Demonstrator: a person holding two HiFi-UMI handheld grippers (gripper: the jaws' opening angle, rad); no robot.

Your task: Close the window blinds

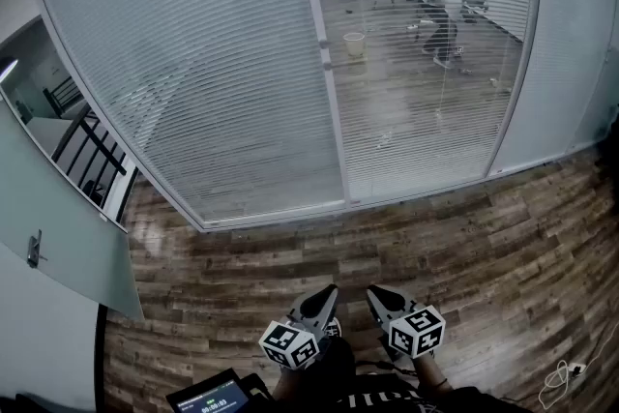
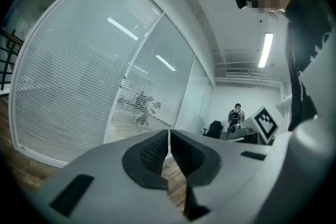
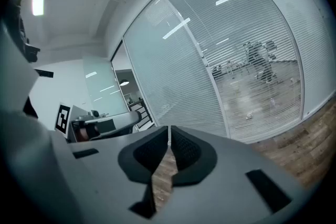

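Note:
A glass wall with two white slatted blinds fills the head view. The left blind [image 1: 193, 63] has its slats turned shut and shows nothing behind it. The right blind [image 1: 426, 63] has its slats turned open, and a room with chairs and a person shows through it. My left gripper [image 1: 331, 290] and right gripper [image 1: 371, 292] are held low, side by side, well back from the glass. Both are shut with nothing between the jaws. The same blinds appear as the left blind [image 2: 68, 86] and the right blind [image 3: 257, 76] in the gripper views.
Wood-plank floor [image 1: 455, 256] runs from the glass to my feet. A frosted glass door [image 1: 58, 237] stands open at the left, beside a black stair railing [image 1: 92, 150]. A white cable [image 1: 561, 377] lies at the lower right. A person stands by desks [image 2: 237, 115] behind.

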